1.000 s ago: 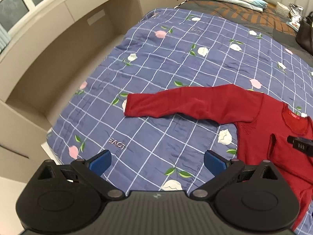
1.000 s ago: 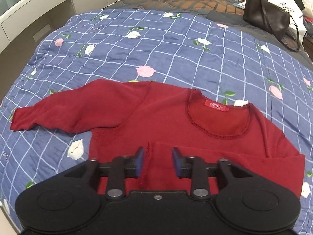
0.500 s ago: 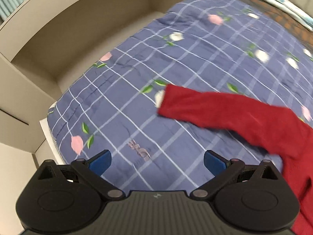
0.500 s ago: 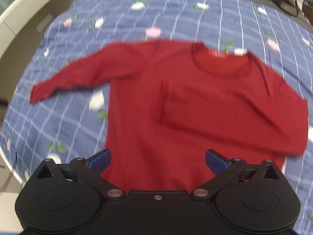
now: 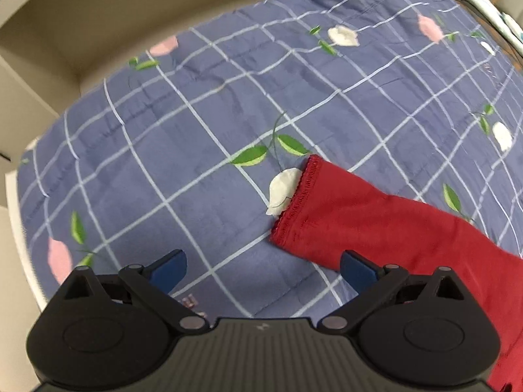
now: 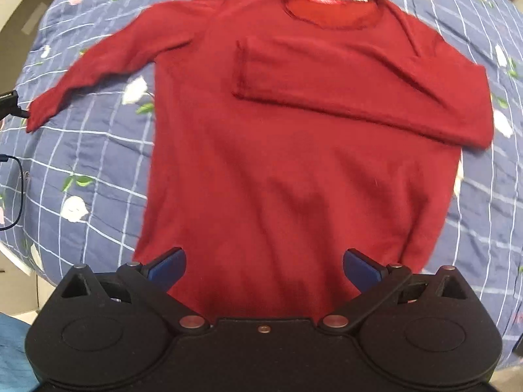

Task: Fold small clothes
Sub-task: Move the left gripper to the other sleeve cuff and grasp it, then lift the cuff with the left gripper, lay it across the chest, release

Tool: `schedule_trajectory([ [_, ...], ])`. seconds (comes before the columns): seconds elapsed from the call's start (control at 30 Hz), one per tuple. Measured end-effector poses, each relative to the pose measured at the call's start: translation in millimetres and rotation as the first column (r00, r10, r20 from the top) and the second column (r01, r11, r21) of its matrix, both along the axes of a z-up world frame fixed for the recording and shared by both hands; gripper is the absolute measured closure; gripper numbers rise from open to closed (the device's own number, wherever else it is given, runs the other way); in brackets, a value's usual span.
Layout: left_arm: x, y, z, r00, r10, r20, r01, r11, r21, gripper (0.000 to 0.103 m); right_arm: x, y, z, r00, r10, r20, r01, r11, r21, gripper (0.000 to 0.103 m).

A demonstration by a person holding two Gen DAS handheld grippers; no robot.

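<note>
Red long-sleeve top (image 6: 294,163) lies flat on the blue checked floral quilt (image 5: 196,130), one sleeve already folded across the chest (image 6: 359,91), the other sleeve (image 5: 376,222) out to the side. Step in hand, I'd say: 2nd sleeve fold. Left claw (image 5: 263,269) wide open, empty, hovers just short of the cuff (image 5: 294,196); next needs a pinch at the cuff, then carry across. Right claw (image 6: 264,268) also wide open, empty, above the hem. Dark cable (image 6: 13,192) at quilt edge, not in the way.

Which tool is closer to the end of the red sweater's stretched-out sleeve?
Left. The left tool hangs just short of the sleeve cuff; the right tool sits at the hem, far away.
</note>
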State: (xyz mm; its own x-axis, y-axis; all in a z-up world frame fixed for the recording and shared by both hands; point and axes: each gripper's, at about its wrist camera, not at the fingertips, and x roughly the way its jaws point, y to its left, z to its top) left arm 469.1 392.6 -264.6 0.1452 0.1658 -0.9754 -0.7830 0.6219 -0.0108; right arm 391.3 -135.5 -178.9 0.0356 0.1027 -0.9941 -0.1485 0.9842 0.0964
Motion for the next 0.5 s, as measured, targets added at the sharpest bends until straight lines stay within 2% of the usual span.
schedule_trajectory([
  [0.13,6.6,7.1,-16.8,0.999,0.021,-0.037,-0.022,1.0,-0.011,0.018,-3.3,-3.5,-4.8,0.999,-0.022,-0.032,0.021,0.999,-0.035,0.001],
  [0.23,8.9,10.2,-22.1,0.999,0.026,-0.029,-0.027,0.999,-0.038,0.032,-3.1,-3.8,-3.7,0.999,-0.031,-0.031,0.03,0.999,-0.032,0.001],
  [0.33,12.4,10.9,-20.0,1.0,0.027,-0.003,-0.027,0.998,-0.055,0.052,-1.5,-3.1,-4.5,0.999,-0.032,-0.034,0.03,0.999,-0.038,0.001],
  [0.4,16.0,9.2,-16.1,1.0,0.018,0.009,-0.017,0.998,-0.053,0.081,0.8,-0.6,-6.8,0.999,-0.033,-0.038,0.032,0.999,-0.039,0.001],
  [0.5,21.8,5.8,-6.7,1.0,0.005,0.017,-0.004,1.0,-0.027,0.095,2.6,2.5,-9.1,0.999,-0.025,-0.041,0.023,0.999,-0.035,0.001],
])
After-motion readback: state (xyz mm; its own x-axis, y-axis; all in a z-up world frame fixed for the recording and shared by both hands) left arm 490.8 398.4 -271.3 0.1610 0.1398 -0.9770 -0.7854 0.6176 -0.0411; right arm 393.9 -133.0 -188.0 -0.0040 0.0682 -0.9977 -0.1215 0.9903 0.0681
